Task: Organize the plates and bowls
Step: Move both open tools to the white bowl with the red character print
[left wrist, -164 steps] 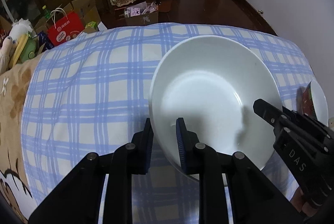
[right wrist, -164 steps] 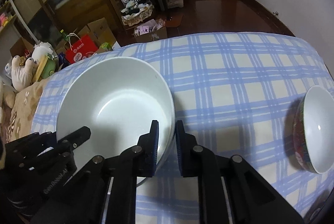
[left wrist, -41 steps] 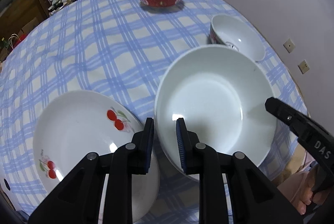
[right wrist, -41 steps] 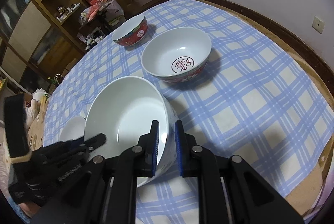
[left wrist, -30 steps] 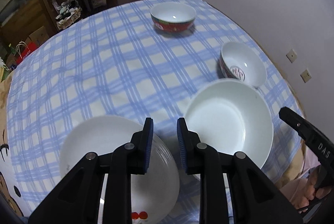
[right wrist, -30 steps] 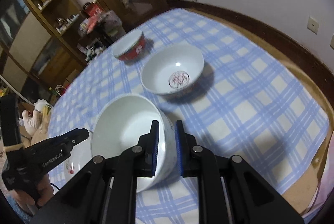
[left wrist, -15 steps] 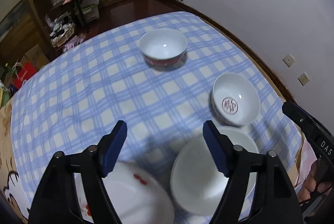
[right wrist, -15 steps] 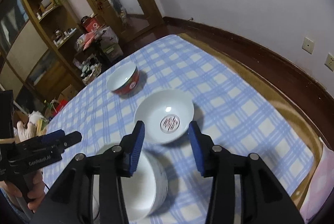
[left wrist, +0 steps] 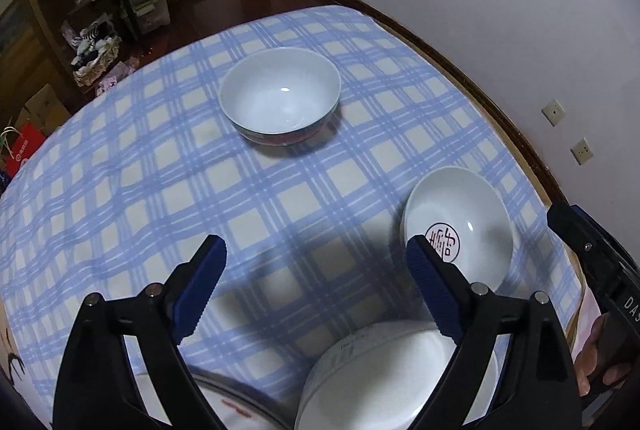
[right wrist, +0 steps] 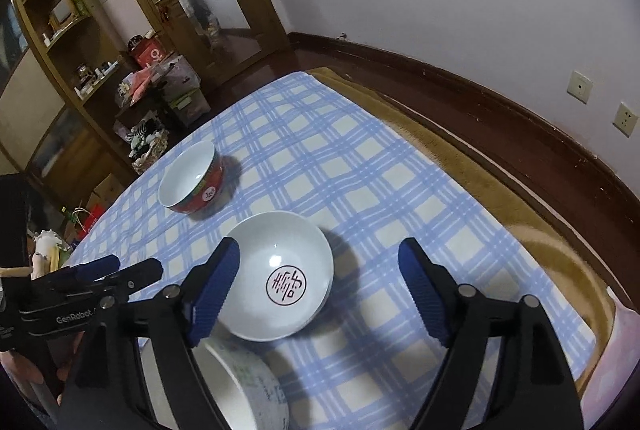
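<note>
In the left wrist view, the left gripper (left wrist: 316, 262) stood with its jaws wide apart and opening further, the blue pads flanking bare blue-checked cloth (left wrist: 140, 165) with nothing between them. The large white bowl (left wrist: 384, 386) lay at the bottom edge of the frame, below and slightly right of the gap, partly behind the right-hand finger and clear of both pads. A plate with red marks (left wrist: 236, 404) showed only as a blurred sliver at the bottom centre-left, just beside that bowl. The white bowl with a red character (left wrist: 460, 226) sat at right centre, its rim just behind the tip of the right-hand pad; whether they touched could not be told. A red-sided bowl (left wrist: 280, 93) stood well apart in the upper middle of the frame. The other tool, black, came in at the right edge, with fingers of a hand (left wrist: 596, 370) below it.

In the right wrist view, the right gripper (right wrist: 320, 270) was likewise spread and opening, holding nothing. The bowl with the red character (right wrist: 280, 274) lay in the gap, nearer the left-hand pad, whose tip overlapped its rim in the picture. The large white bowl (right wrist: 244, 382) sat at the bottom left of centre, under the left-hand finger. The red-sided bowl (right wrist: 192, 175) stood up and to the left, apart from the rest. The left tool crossed the left edge of the frame.
</note>
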{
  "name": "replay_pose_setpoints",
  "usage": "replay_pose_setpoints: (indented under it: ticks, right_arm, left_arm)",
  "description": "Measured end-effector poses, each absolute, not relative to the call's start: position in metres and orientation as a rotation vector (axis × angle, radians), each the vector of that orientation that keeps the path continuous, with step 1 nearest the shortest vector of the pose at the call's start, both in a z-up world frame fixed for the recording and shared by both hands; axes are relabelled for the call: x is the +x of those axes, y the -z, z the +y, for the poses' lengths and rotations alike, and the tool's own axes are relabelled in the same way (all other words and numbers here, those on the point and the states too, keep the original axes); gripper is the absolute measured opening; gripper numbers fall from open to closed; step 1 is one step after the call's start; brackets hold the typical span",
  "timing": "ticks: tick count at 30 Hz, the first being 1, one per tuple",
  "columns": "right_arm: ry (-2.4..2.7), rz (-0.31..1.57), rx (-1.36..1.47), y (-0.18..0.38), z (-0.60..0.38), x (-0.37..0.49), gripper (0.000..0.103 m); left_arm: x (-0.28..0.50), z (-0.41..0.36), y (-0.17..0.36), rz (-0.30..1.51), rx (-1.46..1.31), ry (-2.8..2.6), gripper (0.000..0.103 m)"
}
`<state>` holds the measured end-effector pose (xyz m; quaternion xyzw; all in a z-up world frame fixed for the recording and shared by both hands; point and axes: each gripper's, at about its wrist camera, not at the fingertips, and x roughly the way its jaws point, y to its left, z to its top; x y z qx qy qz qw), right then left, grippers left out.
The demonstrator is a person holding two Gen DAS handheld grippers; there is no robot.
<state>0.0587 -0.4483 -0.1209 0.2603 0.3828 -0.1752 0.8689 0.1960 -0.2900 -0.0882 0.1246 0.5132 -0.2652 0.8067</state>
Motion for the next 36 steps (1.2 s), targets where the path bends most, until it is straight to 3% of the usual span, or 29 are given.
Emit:
replay_pose_setpoints:
  ticks: [13, 30, 36]
  right_arm:
    - [0.359, 0.883, 0.585, 0.17, -0.455, 0.074, 0.086]
    - [0.323, 0.899, 0.617, 0.184, -0.453, 0.079, 0.086]
    - [0.312, 0.917, 0.638, 0.188, -0.454, 0.079, 0.076]
  left_arm:
    - [0.213, -0.316, 0.137, 1.195, 0.305, 0.562, 0.09]
    - [0.215, -0.32, 0.116, 1.125, 0.281, 0.636, 0.09]
    - [0.215, -0.327, 0.13, 1.19, 0.265, 0.655, 0.089]
